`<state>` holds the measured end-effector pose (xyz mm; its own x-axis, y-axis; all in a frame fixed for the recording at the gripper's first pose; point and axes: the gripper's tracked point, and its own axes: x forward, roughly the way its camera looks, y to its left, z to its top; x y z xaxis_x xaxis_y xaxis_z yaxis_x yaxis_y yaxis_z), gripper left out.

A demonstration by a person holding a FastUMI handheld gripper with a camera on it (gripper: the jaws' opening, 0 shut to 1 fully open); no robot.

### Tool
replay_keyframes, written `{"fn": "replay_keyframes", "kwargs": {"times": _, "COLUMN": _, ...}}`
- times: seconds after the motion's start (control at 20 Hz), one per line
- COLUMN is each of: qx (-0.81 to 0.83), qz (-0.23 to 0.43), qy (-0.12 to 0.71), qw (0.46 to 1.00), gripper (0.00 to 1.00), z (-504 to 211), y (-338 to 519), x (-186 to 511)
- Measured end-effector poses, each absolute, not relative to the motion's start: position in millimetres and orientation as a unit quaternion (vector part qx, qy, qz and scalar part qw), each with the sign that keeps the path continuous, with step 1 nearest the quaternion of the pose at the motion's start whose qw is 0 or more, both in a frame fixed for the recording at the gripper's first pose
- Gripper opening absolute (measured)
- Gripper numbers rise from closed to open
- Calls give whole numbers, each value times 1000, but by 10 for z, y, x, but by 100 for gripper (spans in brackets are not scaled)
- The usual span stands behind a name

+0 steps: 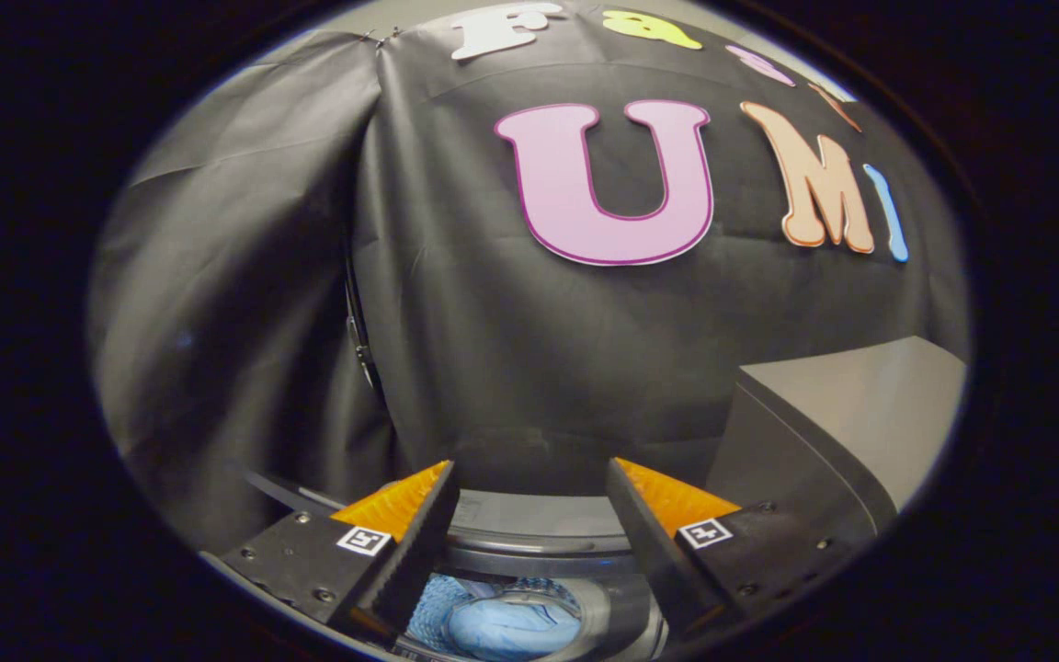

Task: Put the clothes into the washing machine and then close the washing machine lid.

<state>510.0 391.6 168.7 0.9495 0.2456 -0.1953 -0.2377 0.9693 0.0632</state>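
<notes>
We see our gripper [529, 515] hanging over the washing machine [539, 538]. Its two fingers [419, 542] are spread wide apart, and nothing is between them. They are not touching anything.

Down below, in the gap between the fingers, we can look into the round drum [608, 611] of the washing machine. The clothes [511, 625] are lying inside it. They are light blue and bunched up in a soft heap. Some of the heap has a blue pattern on it, and one smooth blue piece lies on top. The clothes sit well under the fingers, not touching them.

Just past the fingertips we see the curved grey rim of the machine's opening. To the right of the fingers, the washing machine lid [851, 423] is standing up, open. It is grey, with a dark edge and a pale flat face.

Behind the machine hangs the black cloth wall [244, 303] of the booth, with a few folds in it.
</notes>
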Motion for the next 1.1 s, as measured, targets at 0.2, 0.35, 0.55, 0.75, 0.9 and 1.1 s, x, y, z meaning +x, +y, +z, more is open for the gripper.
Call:
{"fn": "replay_keyframes", "kwargs": {"times": 0.2, "qx": 24, "qz": 124, "qy": 83, "qw": 988, "gripper": 98, "z": 1787, "y": 3857, "x": 5020}}
{"fn": "replay_keyframes", "kwargs": {"times": 0.35, "qx": 44, "qz": 127, "qy": 67, "qw": 989, "gripper": 97, "z": 1969, "y": 3692, "x": 4747}}
{"fn": "replay_keyframes", "kwargs": {"times": 0.55, "qx": 57, "qz": 120, "qy": 21, "qw": 991, "gripper": 97, "z": 2372, "y": 3396, "x": 4428}}
{"fn": "replay_keyframes", "kwargs": {"times": 0.75, "qx": 46, "qz": 97, "qy": -27, "qw": 994, "gripper": 97, "z": 2819, "y": 2844, "x": 3994}}
{"fn": "replay_keyframes", "kwargs": {"times": 0.9, "qx": 42, "qz": 63, "qy": -43, "qw": 996, "gripper": 97, "z": 2889, "y": 2331, "x": 3679}}
{"fn": "replay_keyframes", "kwargs": {"times": 1.1, "qx": 45, "qz": 35, "qy": -61, "qw": 997, "gripper": 97, "z": 2745, "y": 1718, "x": 3240}}
